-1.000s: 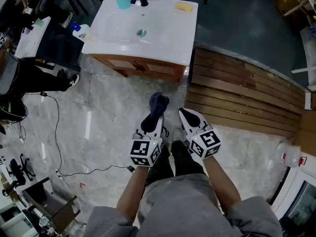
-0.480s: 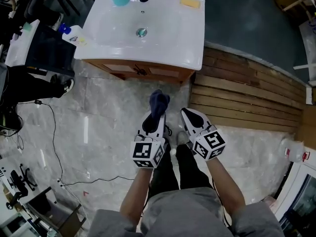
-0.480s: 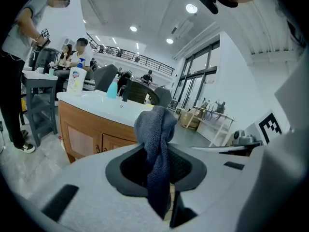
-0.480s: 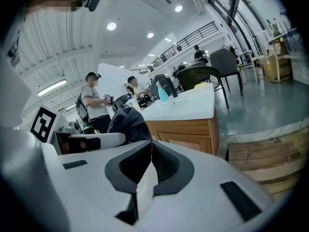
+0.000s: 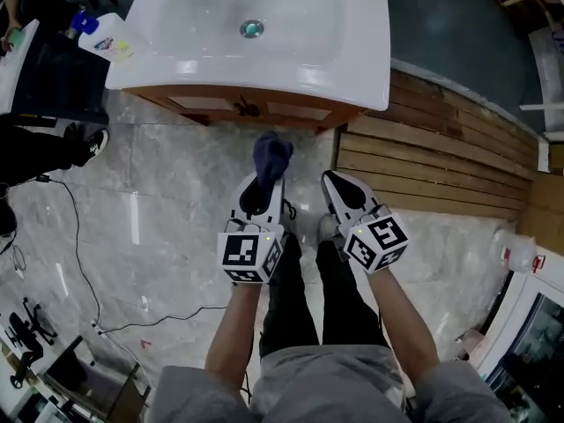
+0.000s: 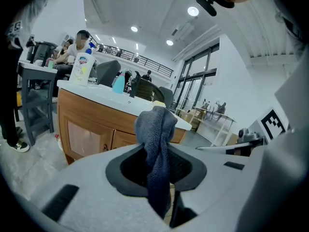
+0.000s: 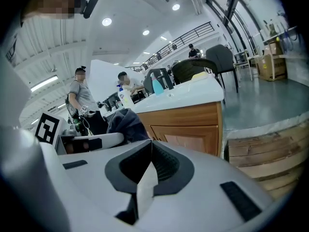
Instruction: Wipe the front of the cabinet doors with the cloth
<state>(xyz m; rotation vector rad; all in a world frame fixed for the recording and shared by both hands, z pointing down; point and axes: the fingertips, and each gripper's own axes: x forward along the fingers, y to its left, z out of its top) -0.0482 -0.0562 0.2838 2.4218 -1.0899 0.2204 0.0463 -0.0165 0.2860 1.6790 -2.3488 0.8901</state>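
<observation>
A dark blue cloth [image 5: 269,159] [image 6: 157,149] sticks up from my left gripper [image 5: 261,190] [image 6: 159,163], whose jaws are shut on it. The cloth also shows in the right gripper view [image 7: 126,124], to the left. My right gripper [image 5: 339,194] [image 7: 150,166] is shut with nothing held, beside the left one. Ahead stand the wooden cabinet doors [image 5: 247,108] [image 6: 82,137] [image 7: 188,129] under a white sink top [image 5: 264,51]. Both grippers hang a short way in front of the doors, not touching them.
A spray bottle [image 5: 104,40] [image 6: 82,64] sits at the sink top's left corner. A wooden slatted platform [image 5: 432,166] lies right of the cabinet. A black cable [image 5: 84,263] runs over the marble floor on the left. People sit at desks behind the cabinet [image 6: 72,45].
The cabinet and sink have come closer in the head view. Both grippers stay side by side, the left still shut on the cloth.
</observation>
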